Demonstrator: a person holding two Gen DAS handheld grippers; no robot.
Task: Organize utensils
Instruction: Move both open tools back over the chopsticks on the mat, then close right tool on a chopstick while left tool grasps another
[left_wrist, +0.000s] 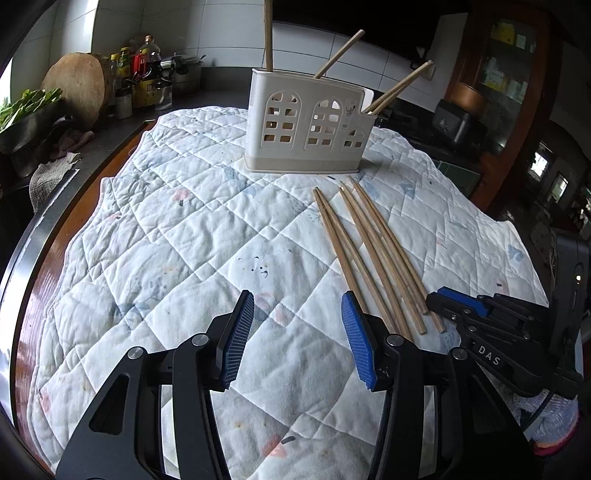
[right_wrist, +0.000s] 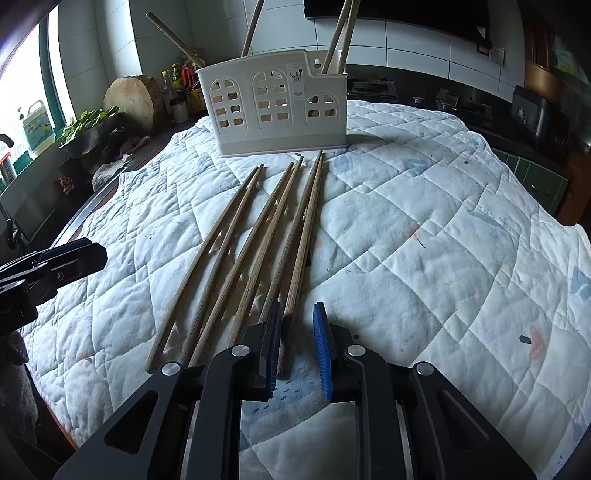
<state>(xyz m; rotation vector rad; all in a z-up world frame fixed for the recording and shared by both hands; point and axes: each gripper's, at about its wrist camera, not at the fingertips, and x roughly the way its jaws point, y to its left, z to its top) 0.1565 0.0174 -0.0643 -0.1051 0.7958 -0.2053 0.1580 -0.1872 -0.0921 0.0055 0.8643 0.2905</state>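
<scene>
Six chopsticks (right_wrist: 258, 236) flat, right gripper (right_wrist: 297, 314) astride one

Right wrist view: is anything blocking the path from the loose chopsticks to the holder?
Nothing visible does. Only bare quilt lies between the chopsticks and the white holder, whose top is open.
</scene>
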